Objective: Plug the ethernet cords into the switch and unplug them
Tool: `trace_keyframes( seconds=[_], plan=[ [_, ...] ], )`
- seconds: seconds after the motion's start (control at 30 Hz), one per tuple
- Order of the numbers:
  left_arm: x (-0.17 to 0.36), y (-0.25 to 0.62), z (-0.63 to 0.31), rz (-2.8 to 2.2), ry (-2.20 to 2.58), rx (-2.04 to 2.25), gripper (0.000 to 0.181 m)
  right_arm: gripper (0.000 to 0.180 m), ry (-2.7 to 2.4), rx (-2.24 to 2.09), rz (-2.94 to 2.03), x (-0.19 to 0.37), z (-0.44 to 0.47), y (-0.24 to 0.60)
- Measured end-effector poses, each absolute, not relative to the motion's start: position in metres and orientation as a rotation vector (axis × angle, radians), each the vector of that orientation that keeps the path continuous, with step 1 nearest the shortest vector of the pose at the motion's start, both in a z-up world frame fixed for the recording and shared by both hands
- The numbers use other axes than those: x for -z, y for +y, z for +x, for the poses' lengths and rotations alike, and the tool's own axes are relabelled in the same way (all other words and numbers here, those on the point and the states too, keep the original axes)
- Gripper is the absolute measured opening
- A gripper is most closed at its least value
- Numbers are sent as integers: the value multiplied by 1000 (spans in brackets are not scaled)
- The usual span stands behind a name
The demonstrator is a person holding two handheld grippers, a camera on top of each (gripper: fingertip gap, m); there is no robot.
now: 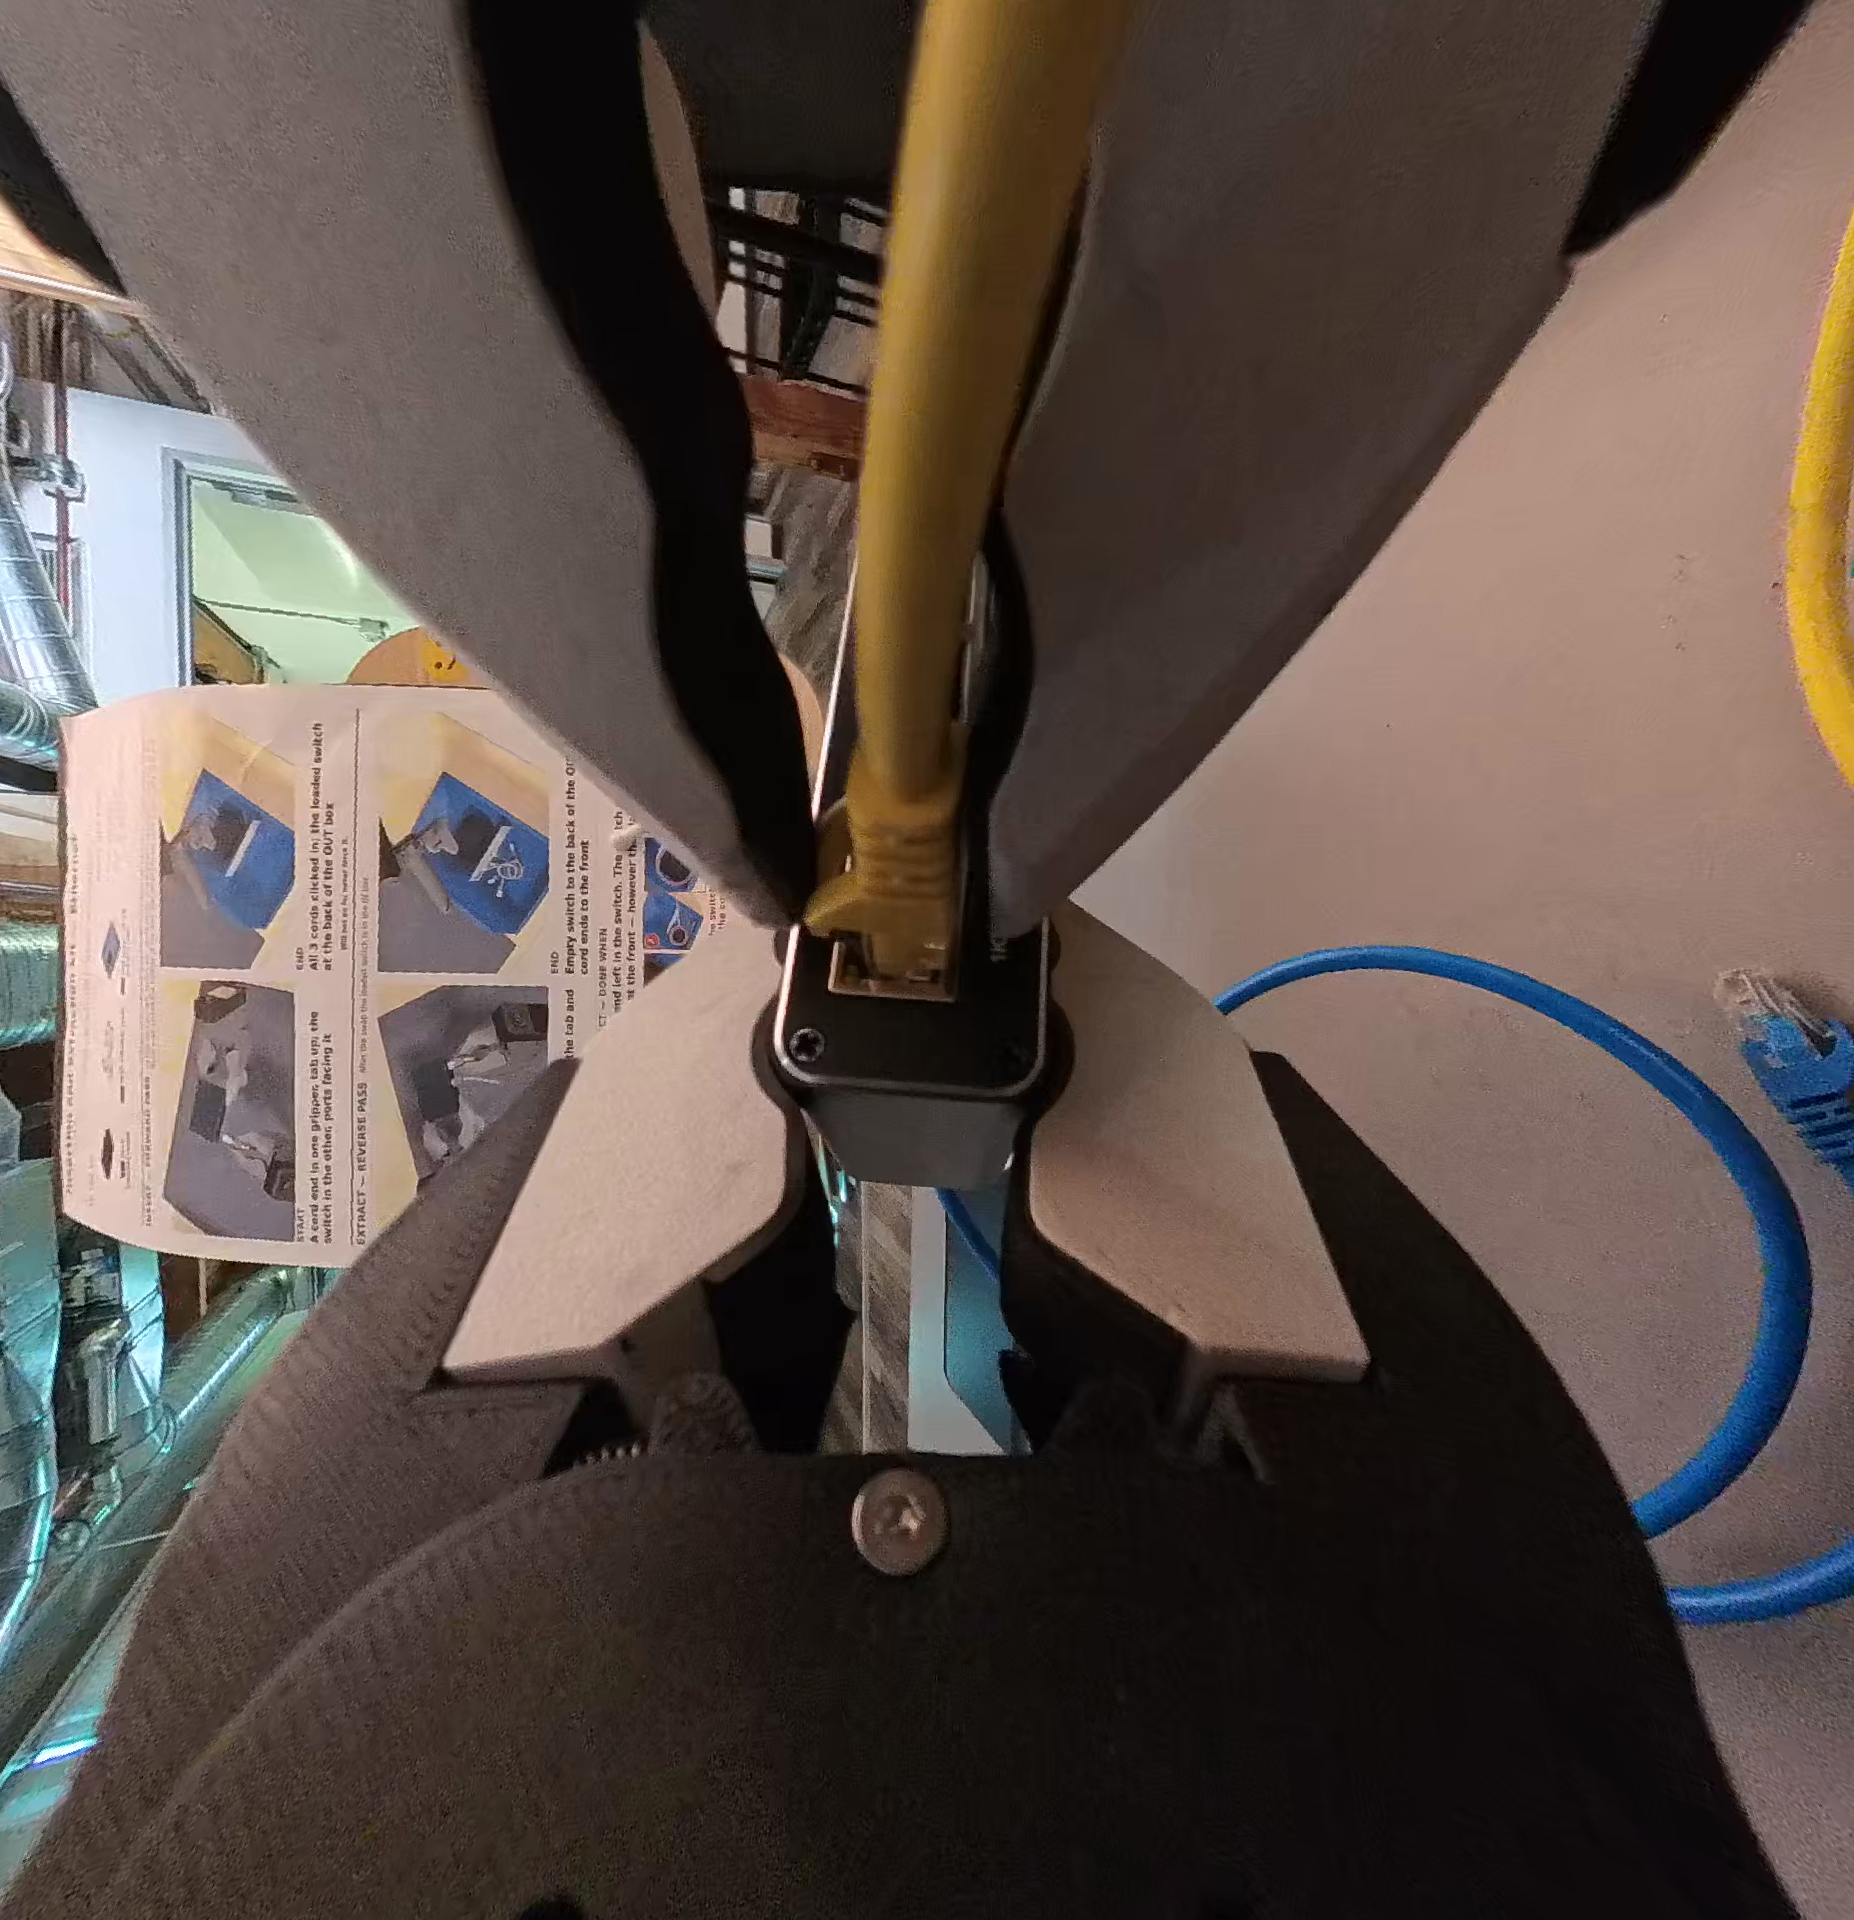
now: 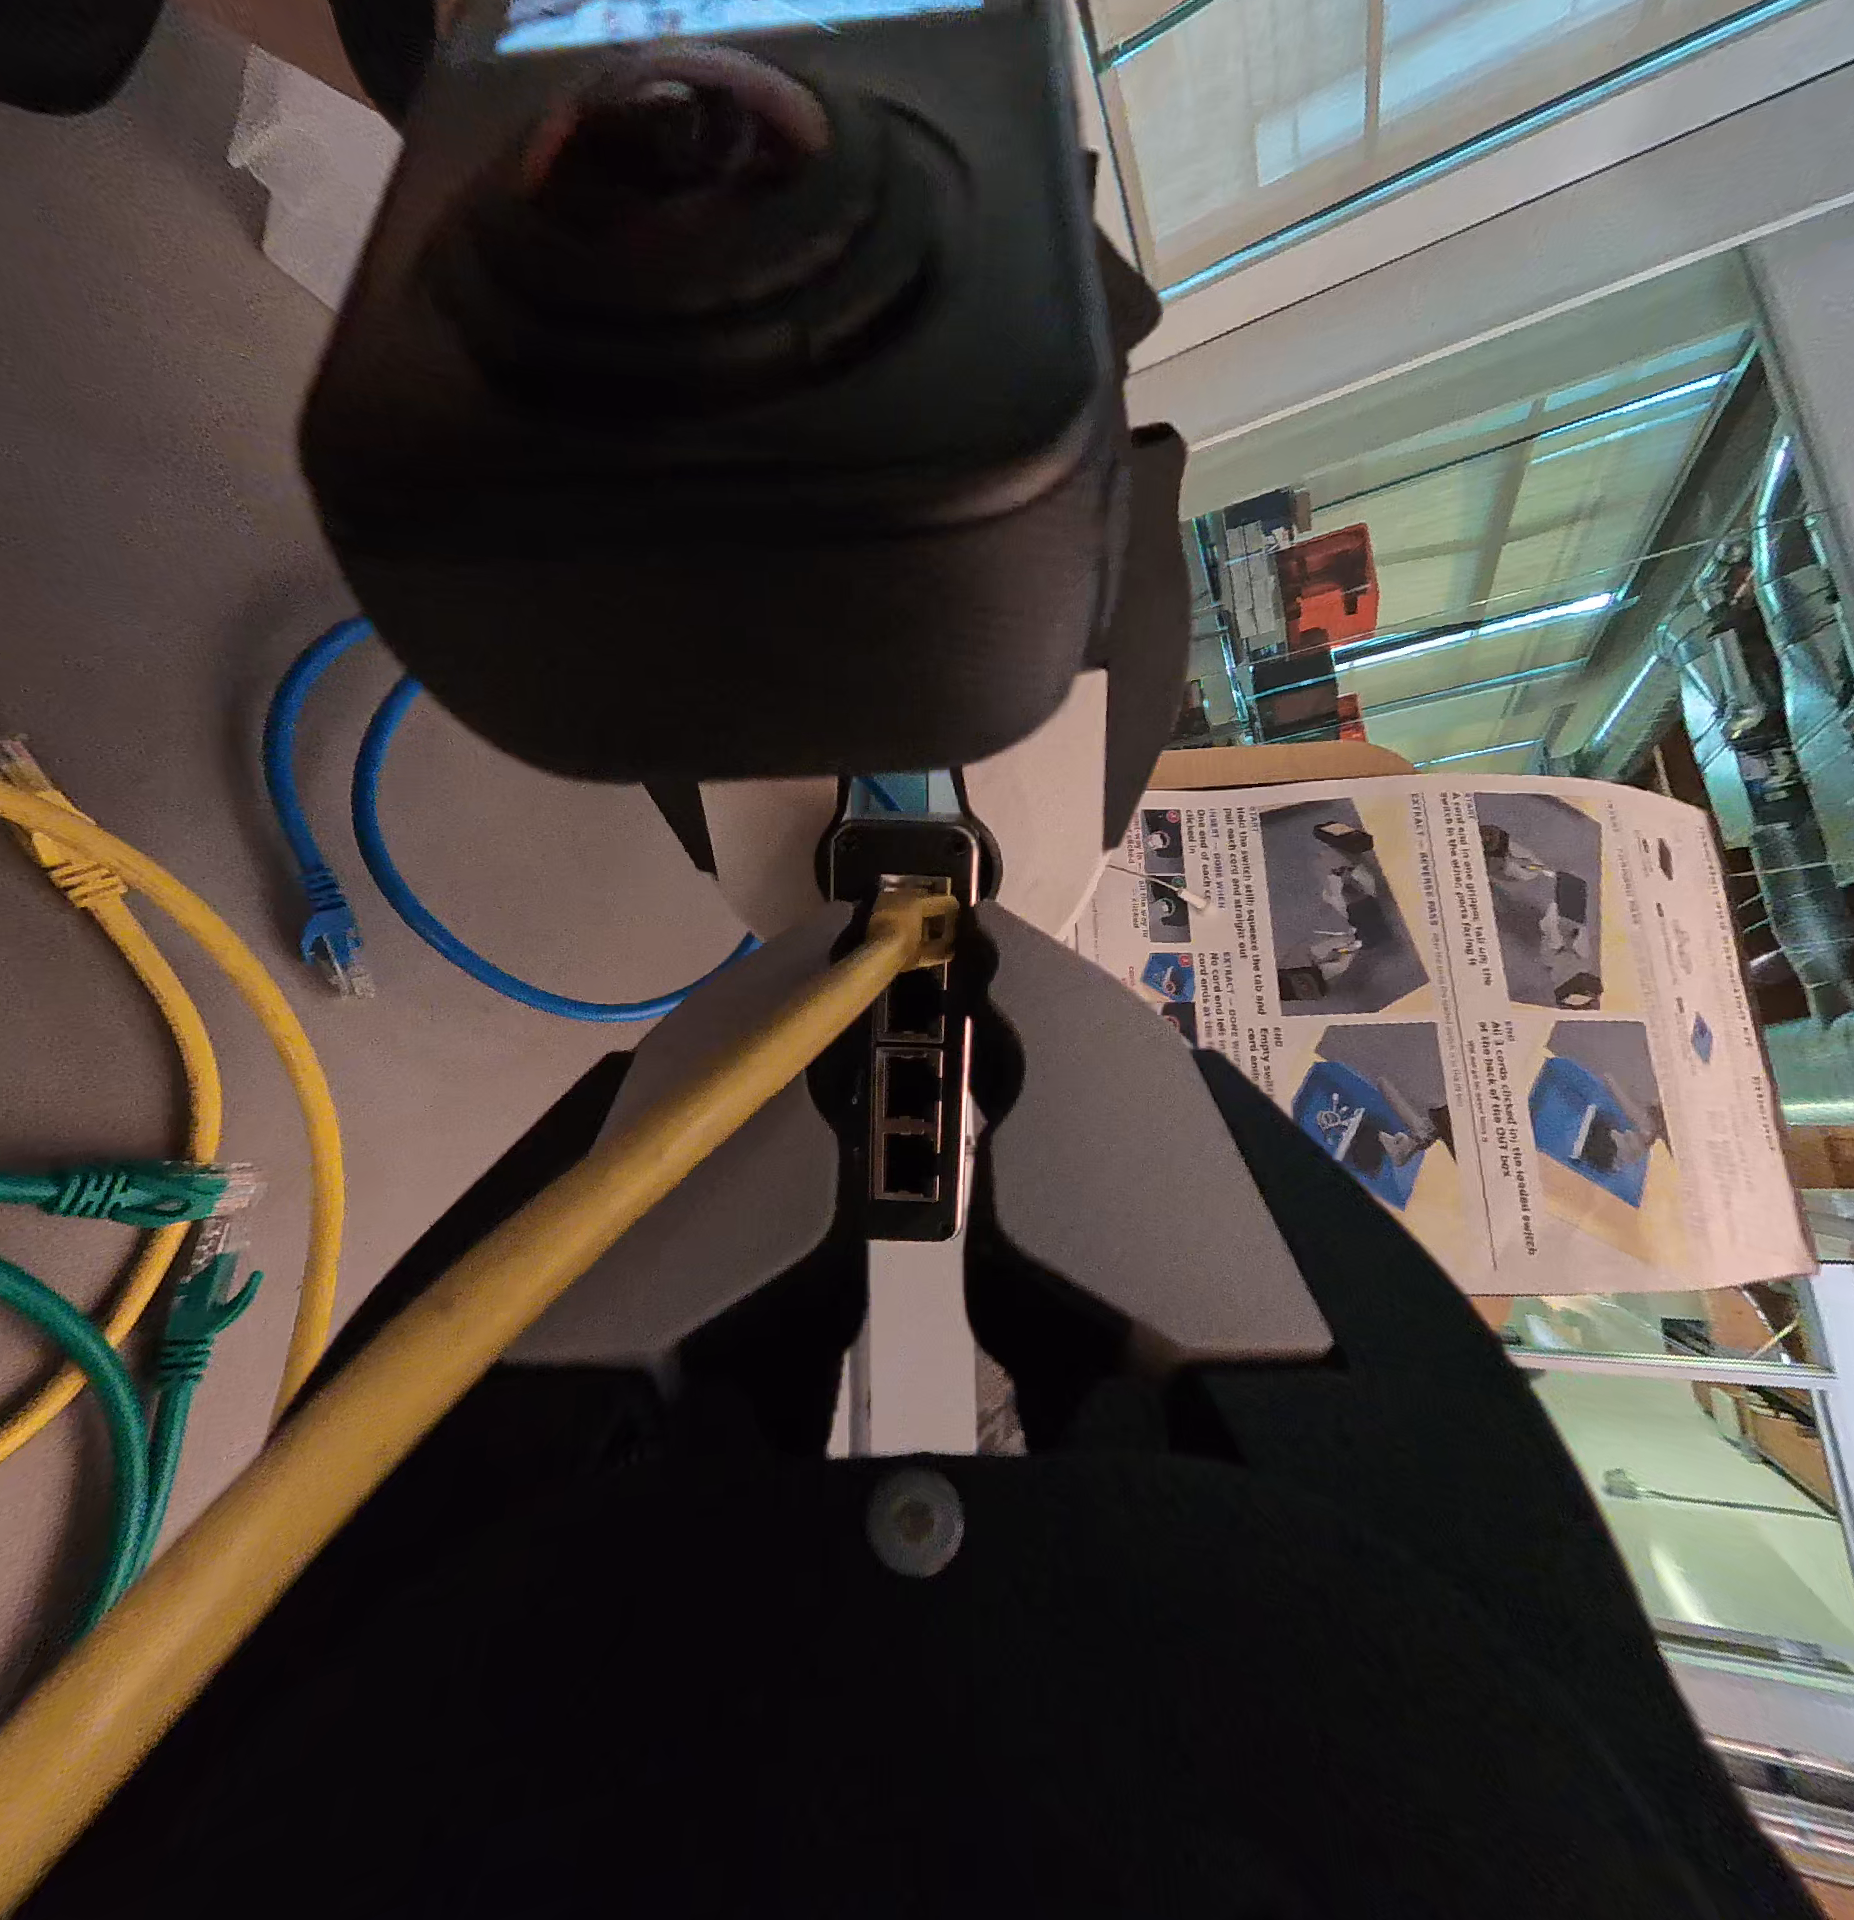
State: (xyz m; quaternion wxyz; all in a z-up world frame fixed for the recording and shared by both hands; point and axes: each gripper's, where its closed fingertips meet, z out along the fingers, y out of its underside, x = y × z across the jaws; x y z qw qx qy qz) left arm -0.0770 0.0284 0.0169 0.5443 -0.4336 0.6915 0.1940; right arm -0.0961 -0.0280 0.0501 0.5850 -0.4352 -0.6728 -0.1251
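Left tool [image 1: 907, 1049] clamps switch [image 1: 907, 1070] endwise; right tool [image 2: 918, 925] pinches yellow plug [image 2: 918, 920], seated.

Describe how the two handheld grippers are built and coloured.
Each gripper has two broad, flat, pale grey fingers that taper to narrow tips, set in a black ribbed plastic body with one silver screw at its centre. The left gripper carries a black wide-angle camera above its fingers.

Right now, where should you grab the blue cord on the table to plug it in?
Grip the blue cord on its ribbed boot just behind the clear plug, coming from above. It lies flat on the table, so its sides are open.
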Motion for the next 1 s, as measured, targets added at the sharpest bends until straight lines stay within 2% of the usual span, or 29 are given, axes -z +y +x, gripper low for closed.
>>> trace_keyframes(
  seconds=[0.77,0.8,0.83,0.87,0.93,1.0],
  plan=[
    [2,30,-65,-981,1685,-458,37,16,-1649,127,-1299,-24,-82,-30],
    [1,39,-71,-999,1660,-512,36,11,-1672,92,-1297,-25,-82,-36],
    [-12,59,-87,-1081,1560,-592,36,11,-1801,-99,-1327,-12,-91,-61],
    [-24,70,-104,-1165,1503,-561,36,11,-1846,-113,-1349,-3,-96,-66],
    [-52,67,-123,-1236,1419,-374,36,12,-1798,71,-1301,-3,-98,-45],
    [-66,58,-130,-1158,1415,-372,37,13,-1747,29,-1266,-10,-99,-39]
  ],
)
